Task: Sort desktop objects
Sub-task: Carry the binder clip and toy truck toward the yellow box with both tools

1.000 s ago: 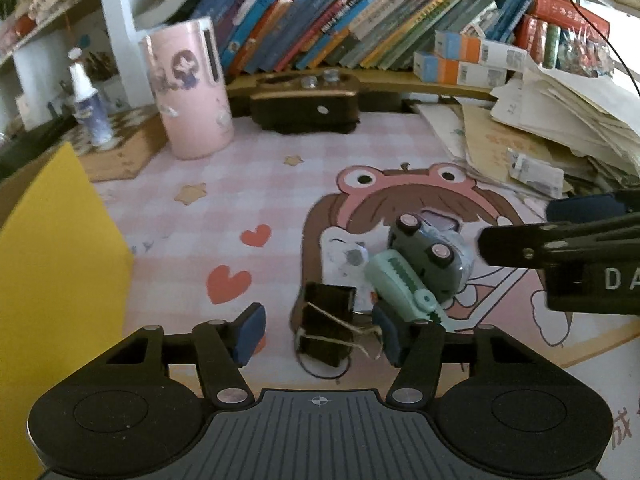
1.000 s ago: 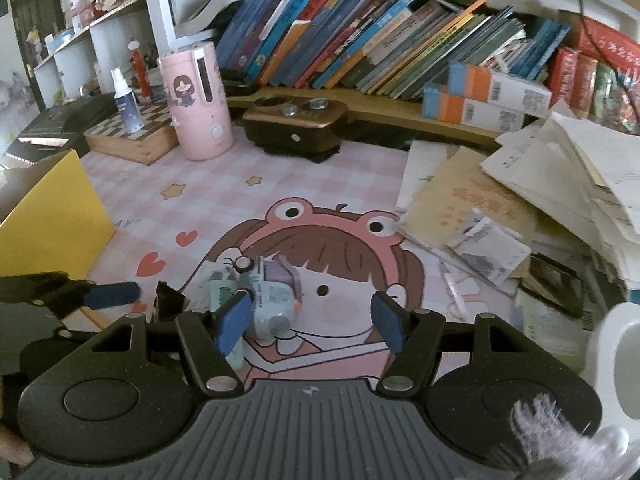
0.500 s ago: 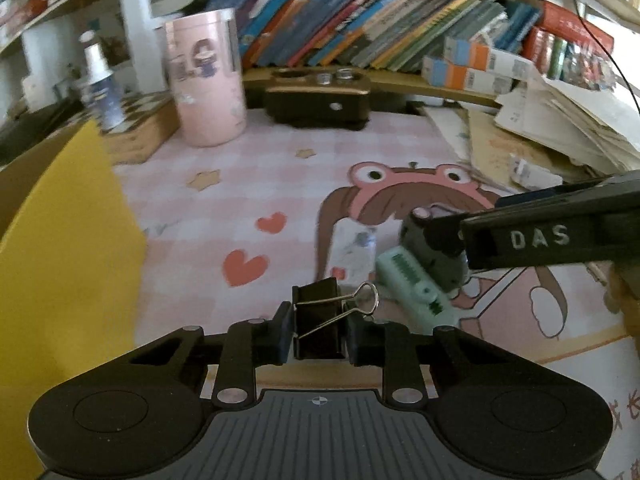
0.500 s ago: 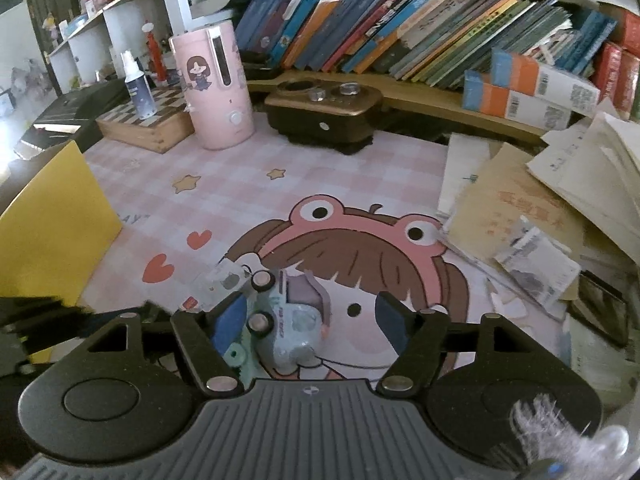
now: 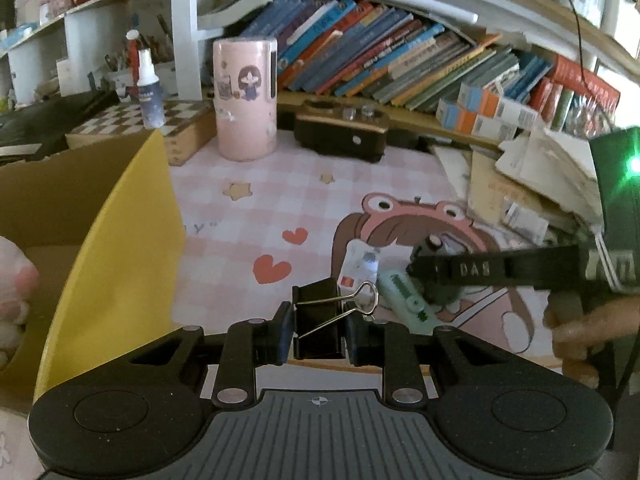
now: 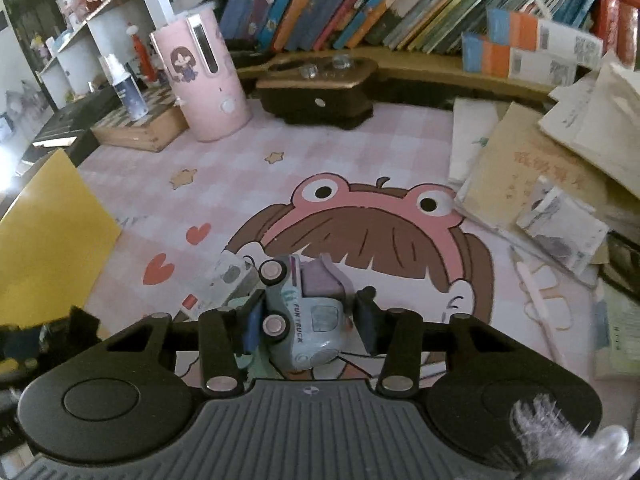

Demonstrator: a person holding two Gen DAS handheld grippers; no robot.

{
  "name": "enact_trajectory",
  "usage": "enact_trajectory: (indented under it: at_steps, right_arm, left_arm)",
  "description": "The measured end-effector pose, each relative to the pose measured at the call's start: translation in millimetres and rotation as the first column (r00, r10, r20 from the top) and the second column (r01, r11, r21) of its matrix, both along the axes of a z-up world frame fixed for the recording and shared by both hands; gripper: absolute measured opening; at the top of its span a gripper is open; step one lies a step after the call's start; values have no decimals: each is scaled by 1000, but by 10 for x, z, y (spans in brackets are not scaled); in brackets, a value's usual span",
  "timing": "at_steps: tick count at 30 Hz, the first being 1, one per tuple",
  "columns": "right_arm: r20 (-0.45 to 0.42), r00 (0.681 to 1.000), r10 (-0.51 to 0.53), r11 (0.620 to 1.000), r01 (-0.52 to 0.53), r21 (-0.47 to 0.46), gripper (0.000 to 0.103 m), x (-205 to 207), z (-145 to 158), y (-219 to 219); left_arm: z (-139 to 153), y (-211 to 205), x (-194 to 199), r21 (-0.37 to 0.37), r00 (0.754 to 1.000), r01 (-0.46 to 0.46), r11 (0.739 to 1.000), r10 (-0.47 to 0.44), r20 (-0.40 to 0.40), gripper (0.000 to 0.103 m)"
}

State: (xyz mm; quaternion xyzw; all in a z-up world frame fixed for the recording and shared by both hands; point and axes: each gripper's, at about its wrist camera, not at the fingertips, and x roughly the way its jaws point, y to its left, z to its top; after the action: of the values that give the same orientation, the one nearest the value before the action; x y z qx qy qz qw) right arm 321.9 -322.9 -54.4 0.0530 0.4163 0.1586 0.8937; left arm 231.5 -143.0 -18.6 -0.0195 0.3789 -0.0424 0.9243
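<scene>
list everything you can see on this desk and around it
binder clip: 1, black, in left gripper's jaws
toy truck: 1, pale blue, between right gripper's jaws
green stapler-like item: 1, mint, beside truck
small card: 1, white, on mat
desk mat: 1, pink checked
box: 1, yellow-flapped cardboard, left
pink canister: 1, back
spray bottle: 1, white-blue, back left
dark box: 1, brown, back centre
books: many, shelf
papers: pile, right
left gripper: black, shut on clip
right gripper: black, closing round truck
</scene>
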Motion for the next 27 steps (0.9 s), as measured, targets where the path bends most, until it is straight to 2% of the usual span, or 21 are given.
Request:
enact_trajectory:
  at_steps: [12,17,27]
  right_arm:
    - [102,995,-5,1000,8,-29,43,-531,351,-90]
    - [103,995,-3,1000,5,-23,43,-797,435,-41]
    - [78,997,-19,999,20,-24,43,-1362,477,174]
  left_arm:
    - [223,3,-273,-55,998,-3,999,6,65,25]
    - [294,54,-476,-83,996,7,997,0,88,25]
    - [318,287,-914,-133,997,21,991,-11,79,25]
